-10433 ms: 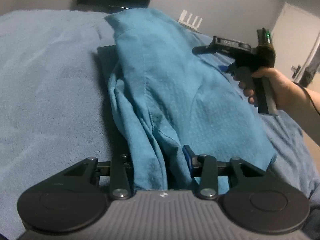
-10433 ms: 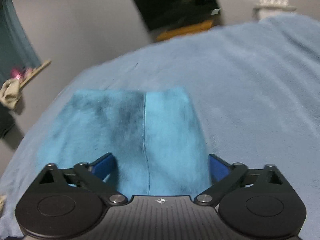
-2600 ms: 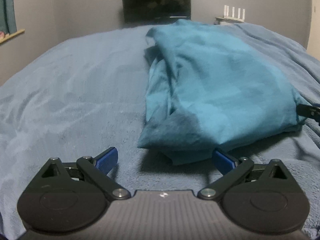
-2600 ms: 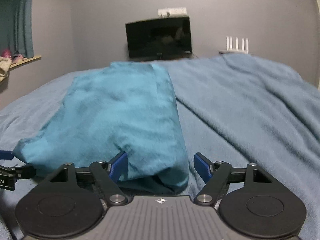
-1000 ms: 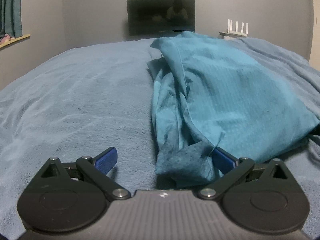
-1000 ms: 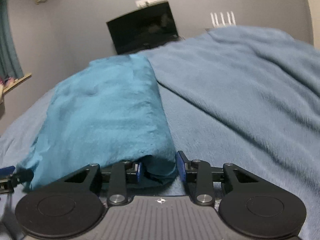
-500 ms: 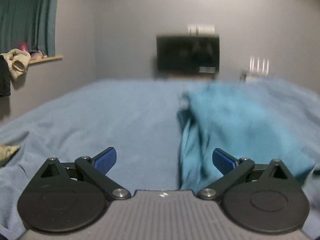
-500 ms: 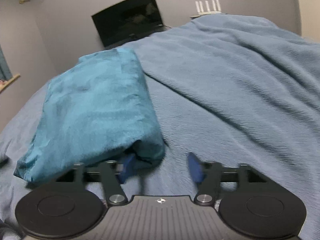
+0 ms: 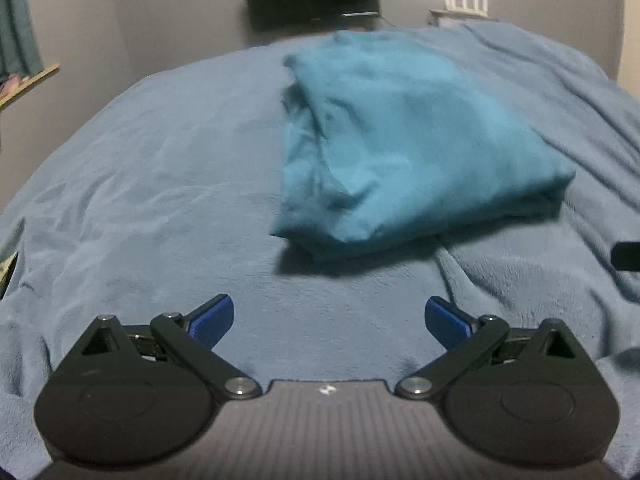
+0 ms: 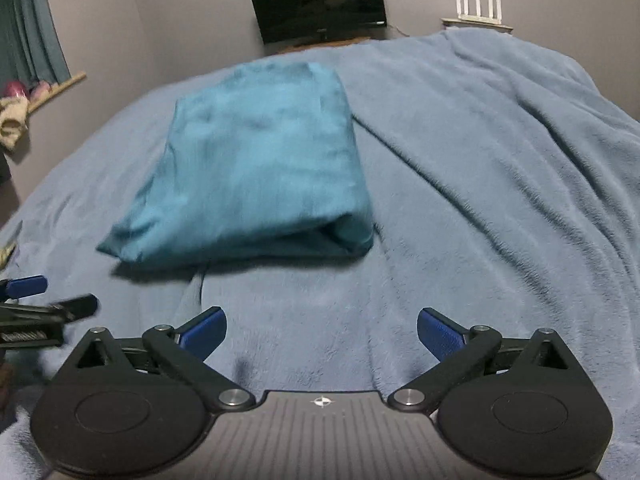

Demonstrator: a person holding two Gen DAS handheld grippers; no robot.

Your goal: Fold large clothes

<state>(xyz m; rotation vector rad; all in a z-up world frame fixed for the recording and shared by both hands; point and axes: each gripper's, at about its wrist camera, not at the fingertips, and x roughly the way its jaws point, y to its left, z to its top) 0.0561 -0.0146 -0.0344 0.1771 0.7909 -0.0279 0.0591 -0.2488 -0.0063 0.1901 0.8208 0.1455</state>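
The left gripper (image 9: pixel 326 316) hangs with its 2 blue-padded fingers spread wide, nothing between them, just above the blue blanket (image 9: pixel 152 184). The right gripper (image 10: pixel 320 330) is the same: fingers far apart, empty, over bare blanket. Both sit a little short of the teal garment (image 9: pixel 404 140), touching none of it.

The garment lies ahead of both tools on the bed, folded into a compact, roughly rectangular bundle. Its near edge shows stacked layers; on its left side loose folds spill out unevenly, while its right side (image 10: pixel 348 184) looks smooth and rounded.

The folding looks essentially finished, so the step in hand appears to be release and retreat, or a last tidy. To do it well, keep both tools low and level and avoid snagging the near hem, which would reopen the stack. If tidying, the ragged left-side layers are the place: tuck them under with 1 closed tool while the other presses lightly on top.

Beyond the bed stand a dark screen (image 10: pixel 318 0) and a white router (image 10: pixel 478 8).
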